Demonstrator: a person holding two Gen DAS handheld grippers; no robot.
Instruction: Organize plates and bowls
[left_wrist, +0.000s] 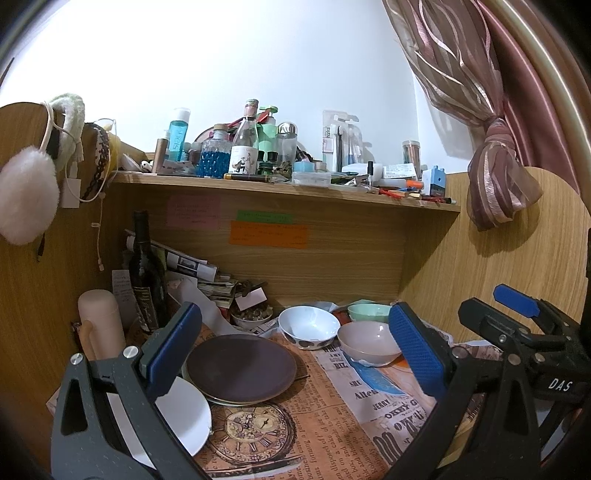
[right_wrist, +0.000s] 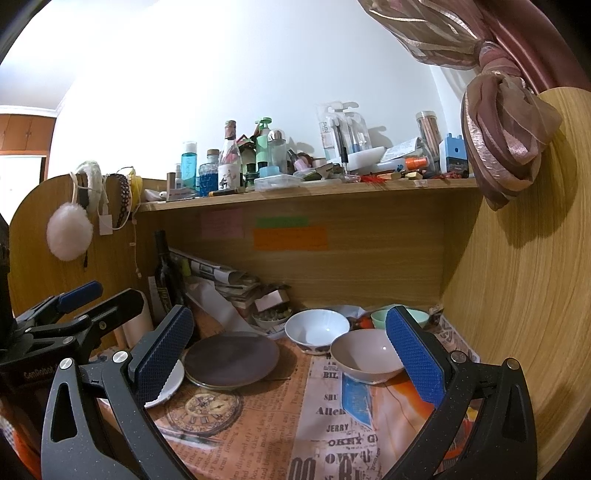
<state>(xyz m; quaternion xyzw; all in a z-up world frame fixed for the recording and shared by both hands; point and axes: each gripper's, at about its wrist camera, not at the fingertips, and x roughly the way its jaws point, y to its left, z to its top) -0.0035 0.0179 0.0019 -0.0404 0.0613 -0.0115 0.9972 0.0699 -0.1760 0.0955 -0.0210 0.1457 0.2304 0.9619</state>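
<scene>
A dark brown plate (left_wrist: 241, 366) (right_wrist: 231, 357) lies on another plate on the newspaper-print cloth. A white plate (left_wrist: 184, 413) (right_wrist: 171, 380) lies at its left. A white bowl (left_wrist: 309, 325) (right_wrist: 317, 329), a pinkish bowl (left_wrist: 367, 341) (right_wrist: 364, 355) and a mint green bowl (left_wrist: 367, 311) (right_wrist: 380, 317) stand behind and to the right. My left gripper (left_wrist: 295, 354) is open and empty, held above the plates. My right gripper (right_wrist: 291, 362) is open and empty, in front of the bowls. Each gripper shows at the edge of the other's view.
A dark wine bottle (left_wrist: 146, 273), a pale cylinder (left_wrist: 101, 325), stacked papers (left_wrist: 199, 273) and a small bowl of bits (left_wrist: 252, 316) crowd the back left. A cluttered shelf (left_wrist: 280, 184) hangs above. Wooden panels (right_wrist: 517, 295) close in both sides.
</scene>
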